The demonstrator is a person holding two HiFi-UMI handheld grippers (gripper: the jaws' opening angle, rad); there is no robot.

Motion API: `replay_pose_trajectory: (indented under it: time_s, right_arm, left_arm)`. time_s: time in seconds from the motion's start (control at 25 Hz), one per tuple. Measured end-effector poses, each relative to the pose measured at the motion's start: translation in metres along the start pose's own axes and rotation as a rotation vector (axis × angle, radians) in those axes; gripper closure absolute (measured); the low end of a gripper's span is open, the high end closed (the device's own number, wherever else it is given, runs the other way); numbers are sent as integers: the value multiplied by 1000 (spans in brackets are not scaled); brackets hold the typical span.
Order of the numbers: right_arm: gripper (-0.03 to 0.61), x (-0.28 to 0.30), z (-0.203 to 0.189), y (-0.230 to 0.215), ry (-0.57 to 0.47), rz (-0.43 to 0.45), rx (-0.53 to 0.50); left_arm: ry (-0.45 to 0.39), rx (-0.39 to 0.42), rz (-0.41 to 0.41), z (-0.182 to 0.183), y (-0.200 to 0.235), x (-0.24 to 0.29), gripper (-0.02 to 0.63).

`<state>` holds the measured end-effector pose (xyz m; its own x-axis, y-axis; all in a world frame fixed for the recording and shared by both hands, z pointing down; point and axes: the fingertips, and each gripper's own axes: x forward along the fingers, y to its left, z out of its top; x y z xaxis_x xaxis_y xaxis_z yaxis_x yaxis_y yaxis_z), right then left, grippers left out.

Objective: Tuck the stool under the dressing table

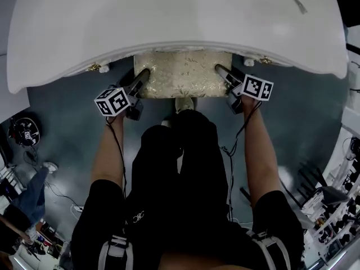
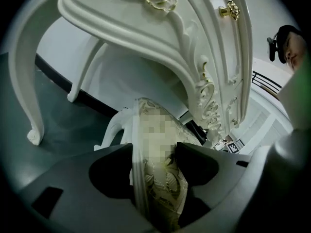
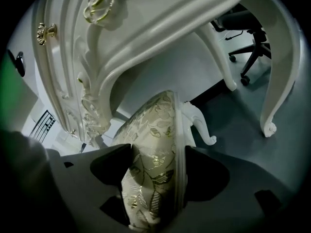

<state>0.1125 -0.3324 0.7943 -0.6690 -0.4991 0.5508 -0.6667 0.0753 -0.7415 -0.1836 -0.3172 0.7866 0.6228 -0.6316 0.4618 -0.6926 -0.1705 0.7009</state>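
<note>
Left tongs (image 2: 155, 165) and right tongs (image 3: 158, 171) each clamp the padded, gold-leaf brocade stool (image 1: 181, 75) with white moulded frame, partly under the glossy white carved table (image 1: 169, 21).

The low stool (image 1: 183, 75), with a cream cushion of gold leaf-pattern fabric and a white carved frame on curved legs, stands upright. Its far part is under the arched front edge of the white carved dressing table (image 1: 169, 21) with gold knobs.
</note>
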Motion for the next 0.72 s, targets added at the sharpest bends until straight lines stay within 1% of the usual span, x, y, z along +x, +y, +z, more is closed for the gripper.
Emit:
replay_pose_trajectory:
  time_s: [0.12,0.2,0.48,0.64,0.72]
  right_arm:
    - [212,29,25,-10,-32,0,-26]
    - [212,39,31,-12,-45,9,-46]
    - [212,35,38,-1,-93,51,-79]
    - [212,35,42,3,-112,68,-95]
    - [211,38,43,-1,-120,67,-83]
  left_arm:
    - [-24,-15,-2,16,22,26,321]
    - [-47,-12,-2,20,30,31,321]
    - [-119,55,-6,31,22,23,321]
    - [-151,59,-3,33,22,20,319]
    - [-152,58,6,32,24,25,319]
